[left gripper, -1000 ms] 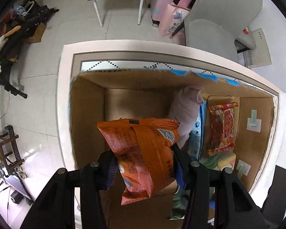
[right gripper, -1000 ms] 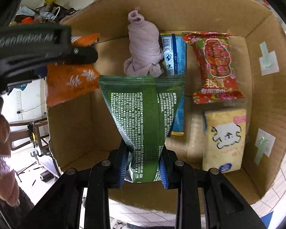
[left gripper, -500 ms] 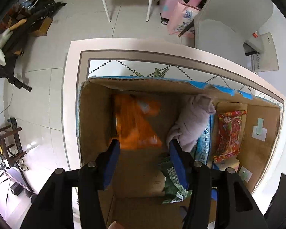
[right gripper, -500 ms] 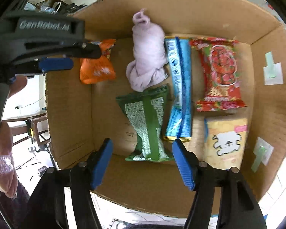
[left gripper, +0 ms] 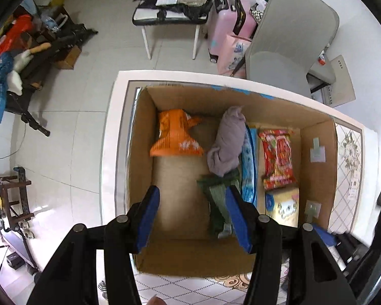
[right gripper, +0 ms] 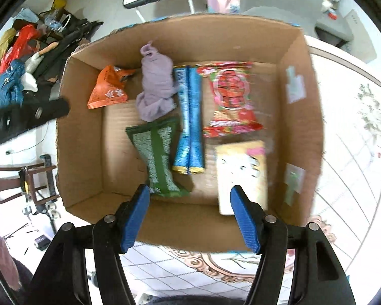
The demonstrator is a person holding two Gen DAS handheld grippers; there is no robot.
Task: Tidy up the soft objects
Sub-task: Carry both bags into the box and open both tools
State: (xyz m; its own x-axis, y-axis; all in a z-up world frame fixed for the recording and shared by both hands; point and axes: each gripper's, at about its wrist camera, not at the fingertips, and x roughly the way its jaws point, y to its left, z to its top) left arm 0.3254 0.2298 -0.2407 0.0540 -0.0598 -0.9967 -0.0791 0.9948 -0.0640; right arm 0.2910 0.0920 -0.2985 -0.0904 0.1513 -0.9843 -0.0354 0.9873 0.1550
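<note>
Brown cardboard box [right gripper: 302,117]: orange packet [right gripper: 108,89], lilac cloth [right gripper: 156,91], green packet [right gripper: 157,157] with white print, blue packet [right gripper: 189,117], red packet [right gripper: 229,99], pale yellow pack [right gripper: 242,175]. Table [right gripper: 348,137] white, diamond-lined. Gripper pads [right gripper: 245,222] blue.

A: What's past the table [left gripper: 109,127]?

B: A grey chair [left gripper: 289,38] at its far edge, a pink suitcase [left gripper: 226,23] beside that, and a pink bag [left gripper: 232,53] leaning against the suitcase.

A: And further back?

B: A cluttered bench [left gripper: 170,12] on white legs. Left of it, red and blue clutter [left gripper: 2,58] on the tiled floor [left gripper: 71,106].
</note>
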